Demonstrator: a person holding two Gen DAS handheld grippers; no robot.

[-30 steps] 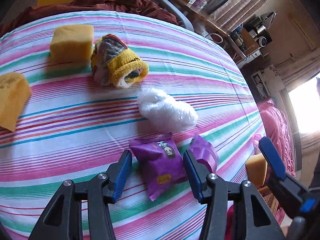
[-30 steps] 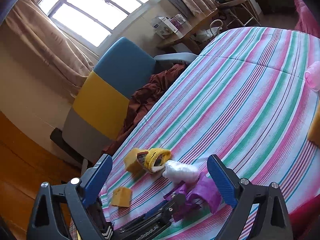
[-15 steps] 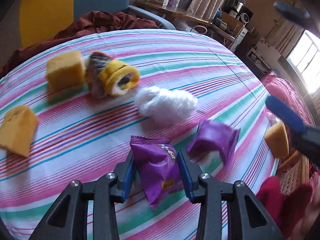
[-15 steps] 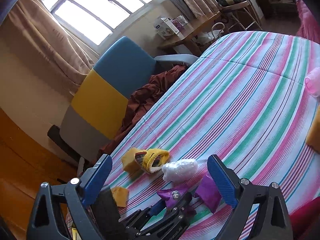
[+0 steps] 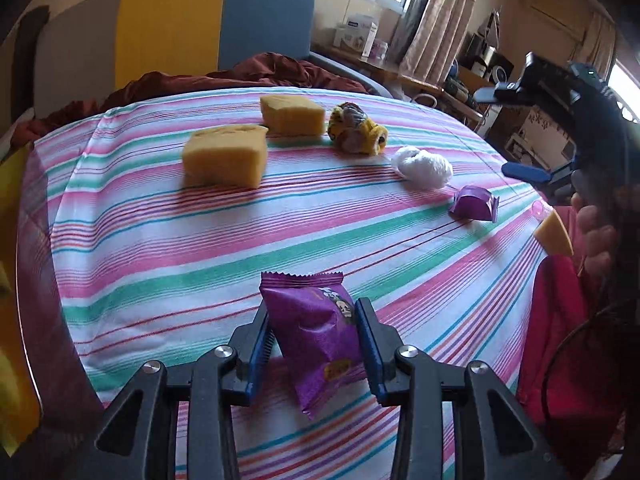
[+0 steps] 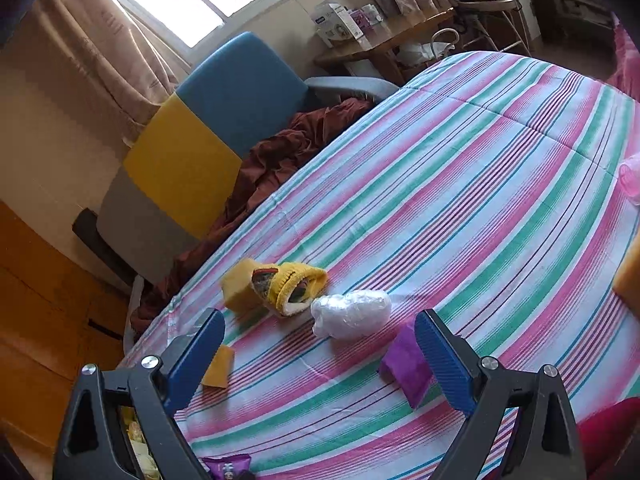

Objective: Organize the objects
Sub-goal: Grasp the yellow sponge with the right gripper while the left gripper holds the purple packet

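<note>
From the left wrist, my left gripper (image 5: 314, 334) is clamped on a purple packet (image 5: 316, 336) lifted over the striped cloth (image 5: 160, 264); the puffy, slick wrapper could squirt out if I swing fast. From the right wrist, my right gripper (image 6: 320, 360) hangs with jaws wide apart and empty above a second packet (image 6: 404, 368), which a careless dip could knock away.
</note>
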